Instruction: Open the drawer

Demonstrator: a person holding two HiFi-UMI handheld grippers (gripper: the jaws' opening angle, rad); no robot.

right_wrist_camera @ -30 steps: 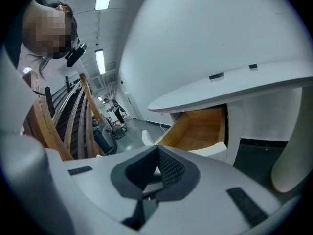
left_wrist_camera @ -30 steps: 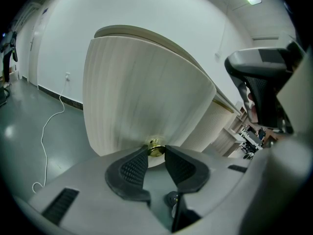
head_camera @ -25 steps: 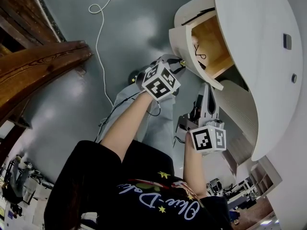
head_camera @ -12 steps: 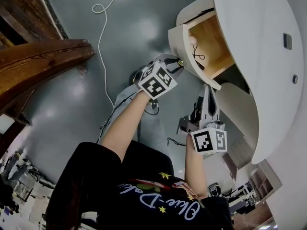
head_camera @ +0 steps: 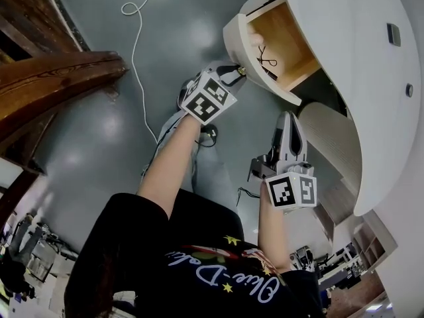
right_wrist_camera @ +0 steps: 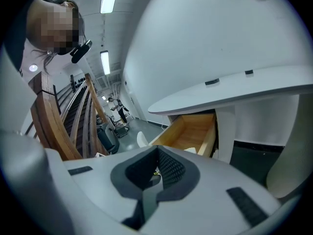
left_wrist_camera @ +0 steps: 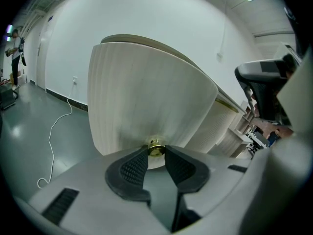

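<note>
Brass shows between the pads of the left gripper (left_wrist_camera: 156, 153): it is clamped on the knob (left_wrist_camera: 156, 147) of the drawer (left_wrist_camera: 146, 97), low on the middle of the drawer's ribbed, curved white front. The drawer stands pulled out from under the white counter (head_camera: 344, 78). Its bare wooden inside is open to the head view, and a thin dark cord (head_camera: 265, 55) lies in it. The right gripper (head_camera: 289, 116) is off to the side of the drawer and clear of it. Its jaws are together and hold nothing, and in its own view the drawer's wooden inside lies beyond them. A white cable (head_camera: 138, 38) runs across the grey floor (head_camera: 99, 131) out in front of the drawer.
</note>
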